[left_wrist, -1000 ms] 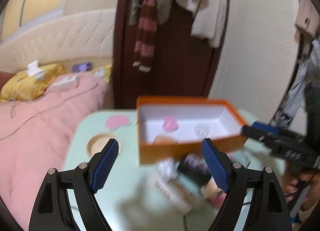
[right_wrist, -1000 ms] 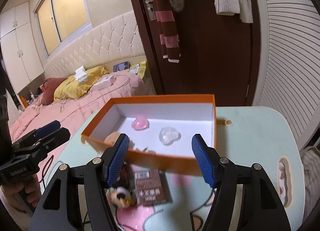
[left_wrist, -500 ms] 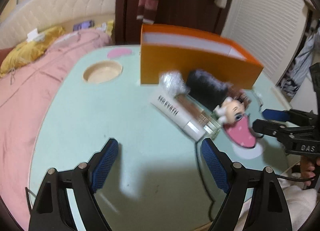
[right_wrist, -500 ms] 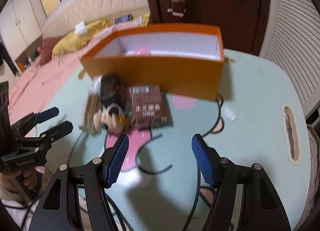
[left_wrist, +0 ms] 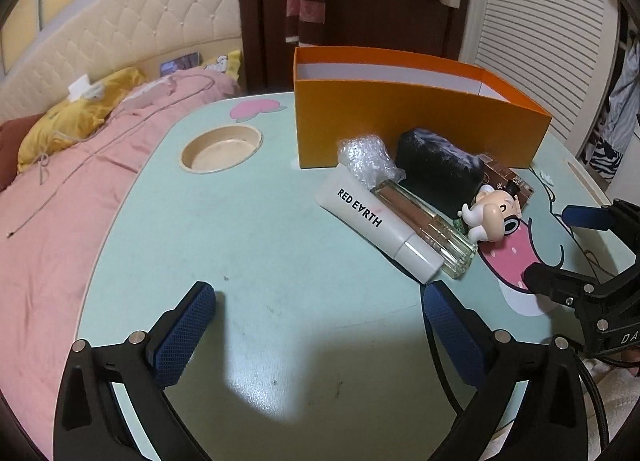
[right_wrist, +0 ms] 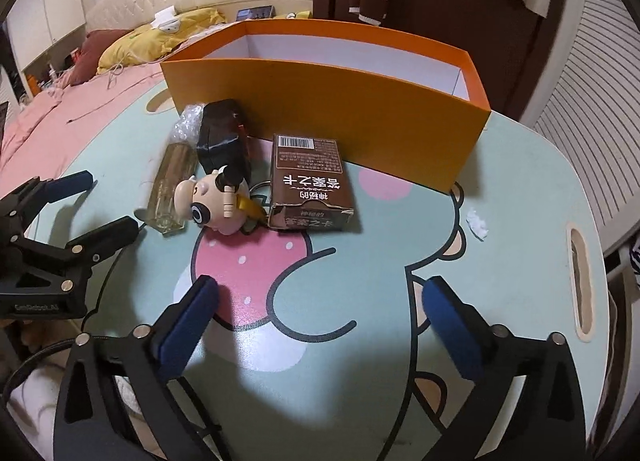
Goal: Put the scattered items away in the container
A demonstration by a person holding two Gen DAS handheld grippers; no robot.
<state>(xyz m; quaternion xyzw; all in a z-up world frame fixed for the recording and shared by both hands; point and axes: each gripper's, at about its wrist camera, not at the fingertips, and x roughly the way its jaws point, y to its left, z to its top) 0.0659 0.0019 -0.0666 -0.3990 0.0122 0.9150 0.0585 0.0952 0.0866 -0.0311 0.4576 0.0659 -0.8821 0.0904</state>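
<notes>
An orange box (left_wrist: 416, 129) (right_wrist: 360, 129) stands on the green table. In front of it lie a white RED EARTH tube (left_wrist: 376, 225), a glass bottle (left_wrist: 428, 231) (right_wrist: 170, 181), a bubble-wrap packet (left_wrist: 366, 157), a black pouch (left_wrist: 438, 173) (right_wrist: 222, 141), a pig figurine (left_wrist: 492, 217) (right_wrist: 212, 205) and a brown carton (right_wrist: 310, 185). My left gripper (left_wrist: 320, 311) is open and empty, low over the table, short of the tube. My right gripper (right_wrist: 318, 301) is open and empty, short of the carton.
The table (left_wrist: 248, 245) has a round cup recess (left_wrist: 220, 149) at the left and a slot handle (right_wrist: 580, 281) at the right. A pink bed (left_wrist: 52, 189) lies beyond the left edge. A small white scrap (right_wrist: 478, 223) lies right of the box.
Both grippers have dropped and pulled back from above the box to low over the table. The view now looks at the box's front wall and the items before it.
</notes>
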